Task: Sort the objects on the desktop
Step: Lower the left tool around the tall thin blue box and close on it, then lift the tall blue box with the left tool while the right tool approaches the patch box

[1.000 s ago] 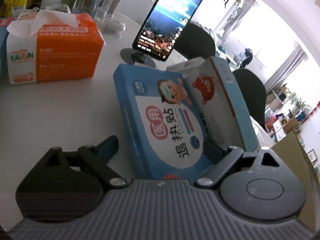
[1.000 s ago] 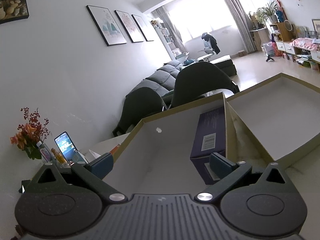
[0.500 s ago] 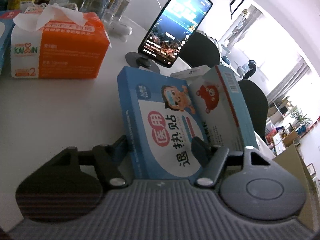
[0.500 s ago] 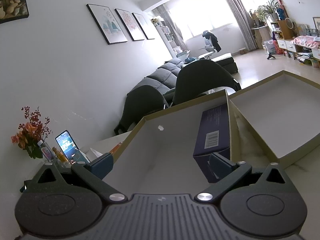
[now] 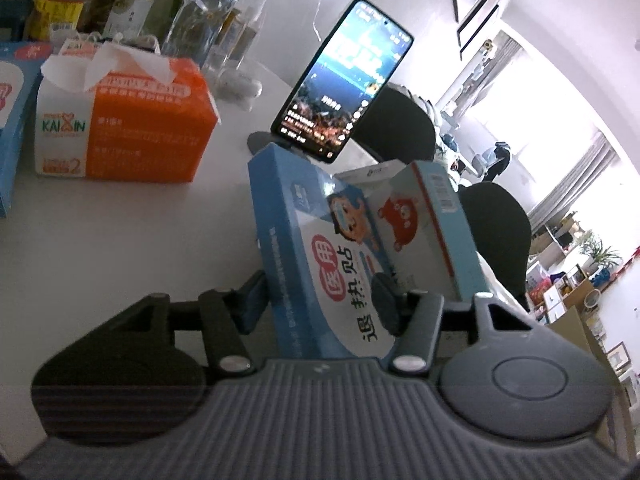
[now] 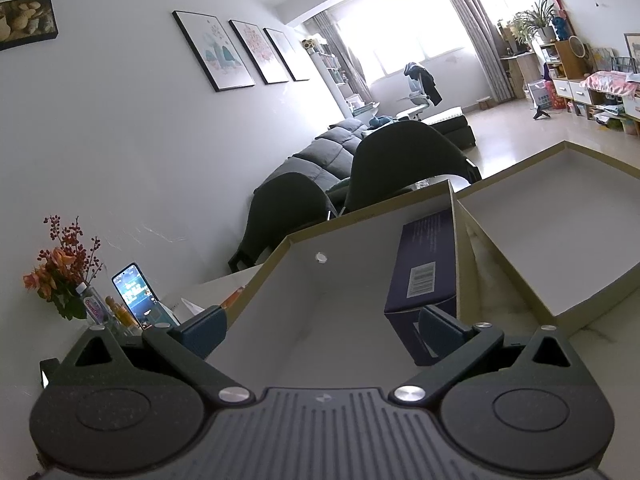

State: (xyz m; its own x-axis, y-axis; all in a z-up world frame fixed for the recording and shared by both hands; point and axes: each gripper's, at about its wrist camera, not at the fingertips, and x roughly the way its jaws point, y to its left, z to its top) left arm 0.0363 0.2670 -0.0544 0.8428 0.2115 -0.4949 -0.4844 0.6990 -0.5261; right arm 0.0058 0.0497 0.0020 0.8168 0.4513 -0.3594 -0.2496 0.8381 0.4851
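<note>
The left gripper (image 5: 318,304) has closed in since a second ago: its two dark fingers, then spread wide on either side, now press against the flat light-blue cardboard box with a cartoon face and red-and-black Chinese print (image 5: 320,256), one finger on its left edge and the other on its printed front. The box stands upright on the white tabletop (image 5: 120,240), tilted a little. Touching its right side is a second blue-and-white carton with a red bear (image 5: 424,232), as before. Behind both, a black smartphone with a lit screen (image 5: 344,80) leans on its round stand, and to the left sits an orange-and-white tissue pack with a sheet pulled up (image 5: 124,120). Jars and clear bottles crowd the far edge of the table.

The right gripper (image 6: 320,326) hangs with its blue-padded fingers spread apart, holding nothing, over a shallow tan-rimmed white cardboard tray (image 6: 332,320); the view has shifted only slightly. A long dark purple carton with a barcode label (image 6: 428,264) lies inside against the tray's right wall, just ahead of the right finger. A second tan-rimmed tray (image 6: 560,208) sits beside it to the right. Beyond stand two dark chairs (image 6: 396,152).
</note>
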